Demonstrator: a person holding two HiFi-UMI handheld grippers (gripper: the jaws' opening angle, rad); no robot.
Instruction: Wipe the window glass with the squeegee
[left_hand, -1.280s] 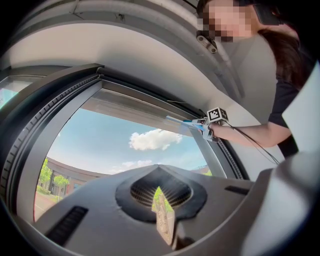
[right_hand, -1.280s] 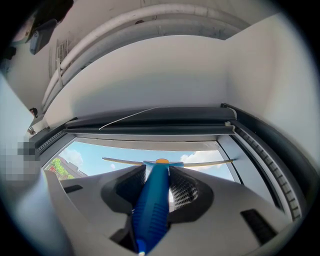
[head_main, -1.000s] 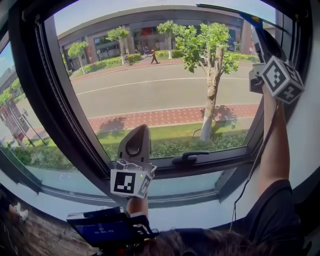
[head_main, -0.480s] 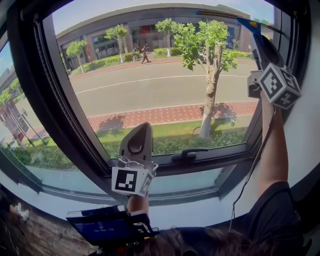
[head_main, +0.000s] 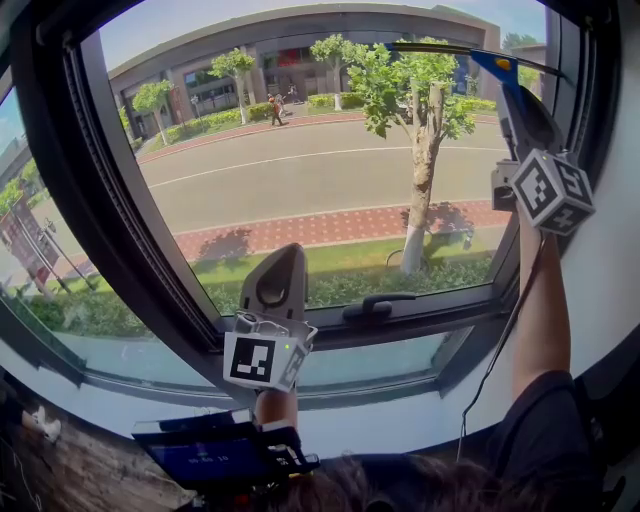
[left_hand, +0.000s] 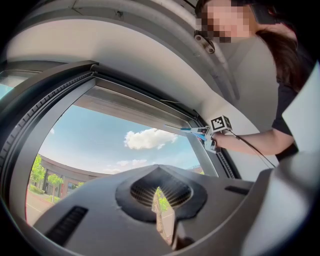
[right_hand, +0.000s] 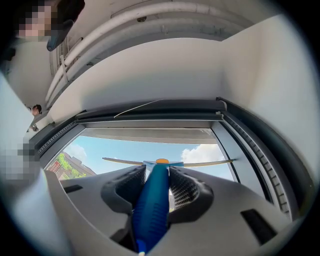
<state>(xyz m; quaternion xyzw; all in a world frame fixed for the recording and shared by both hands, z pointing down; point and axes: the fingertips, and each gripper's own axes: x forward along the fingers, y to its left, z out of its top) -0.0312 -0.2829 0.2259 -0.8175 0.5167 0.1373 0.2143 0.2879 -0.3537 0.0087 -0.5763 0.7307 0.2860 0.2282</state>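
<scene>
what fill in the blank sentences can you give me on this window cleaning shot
1. The right claw grips the squeegee by its ___ handle.
2. The squeegee's blade sits near the ___ edge of the window glass.
3. The left claw, low by the bottom frame, is shut and holds ___.

Missing words: blue; top; nothing

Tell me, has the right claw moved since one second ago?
Yes. The right claw, shut on the squeegee, has come down the glass, closer to the window handle.
</scene>
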